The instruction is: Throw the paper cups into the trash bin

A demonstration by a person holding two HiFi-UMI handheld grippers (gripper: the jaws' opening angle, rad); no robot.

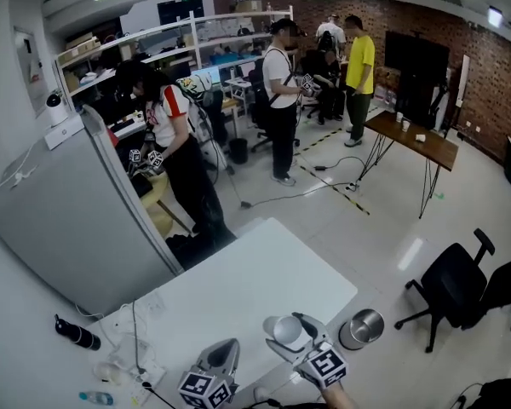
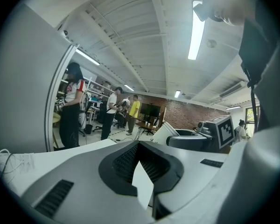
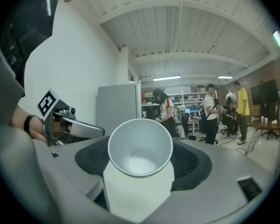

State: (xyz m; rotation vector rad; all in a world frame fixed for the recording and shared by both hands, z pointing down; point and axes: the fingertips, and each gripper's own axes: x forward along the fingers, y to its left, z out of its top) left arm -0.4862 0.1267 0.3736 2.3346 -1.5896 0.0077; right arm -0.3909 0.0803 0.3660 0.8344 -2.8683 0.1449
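Right gripper (image 1: 295, 336): fingers grasping paper cup (image 1: 281, 327), over counter (image 1: 238, 288) edge, near trash bin (image 1: 363, 327). Left gripper (image 1: 223, 353): fingers clenched, empty.

Left gripper (image 1: 224, 349) jaws together, empty — right gripper (image 1: 291, 336) clamped around a paper cup (image 1: 283, 326), both near level.

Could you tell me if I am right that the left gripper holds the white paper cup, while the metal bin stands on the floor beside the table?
Not quite: the right gripper holds the white paper cup, as the right gripper view shows. The metal bin does stand on the floor beside the table.
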